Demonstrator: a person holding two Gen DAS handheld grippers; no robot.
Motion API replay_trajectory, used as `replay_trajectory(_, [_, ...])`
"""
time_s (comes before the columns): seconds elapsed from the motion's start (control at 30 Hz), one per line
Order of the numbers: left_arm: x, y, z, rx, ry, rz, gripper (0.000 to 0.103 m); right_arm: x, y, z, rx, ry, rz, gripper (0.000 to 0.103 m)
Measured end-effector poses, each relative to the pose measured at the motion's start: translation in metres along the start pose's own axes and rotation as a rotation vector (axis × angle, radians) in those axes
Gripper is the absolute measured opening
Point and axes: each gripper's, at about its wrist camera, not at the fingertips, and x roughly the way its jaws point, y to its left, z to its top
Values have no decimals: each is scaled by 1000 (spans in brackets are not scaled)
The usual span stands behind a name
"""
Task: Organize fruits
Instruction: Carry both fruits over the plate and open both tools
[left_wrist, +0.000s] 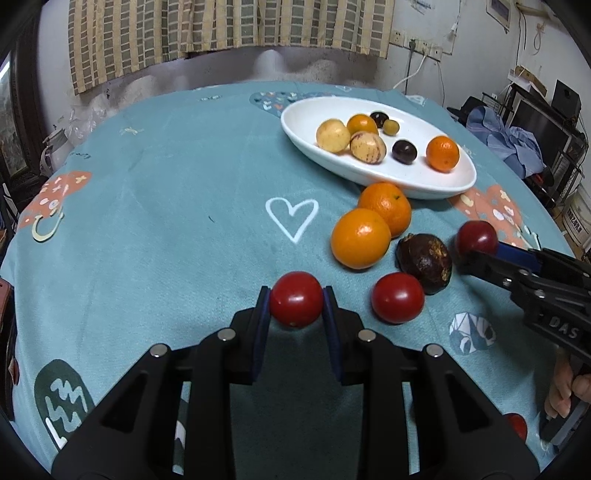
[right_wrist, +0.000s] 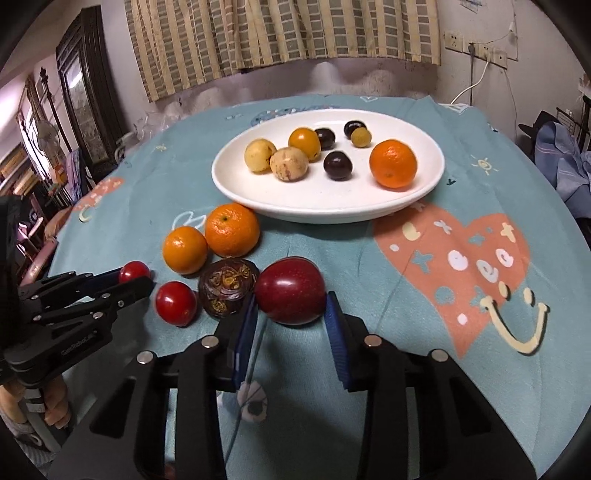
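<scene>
Fruit is gathering on the white dish (right_wrist: 436, 173) at the far side of the bench (left_wrist: 166, 206), apparently the collecting spot. Nearer than the dish, the left tool (left_wrist: 296, 301) is pinching a small red tomato (left_wrist: 296, 303) between its blue pads, seemingly ready to carry it over. The right tool (right_wrist: 291, 314) is bracketing a dark red plum (right_wrist: 290, 290); its left pad is touching, but I cannot tell whether the right pad is gripping. Two oranges (right_wrist: 232, 229), a second tomato (right_wrist: 176, 302) and a brown mangosteen (right_wrist: 228, 287) are waiting just in front of the dish. Letters "DAS" are showing on the right tool's body.
</scene>
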Motion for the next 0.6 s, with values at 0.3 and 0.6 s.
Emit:
replay_trajectory(0.3, [-35,-17,20,27,-77,-23,28,-59,-5,17,34,-142,39,37])
replay_trajectory(0.6, [-12,-61,89,60,-114,-63,28,-44,-41,88,108,-188,-15,37])
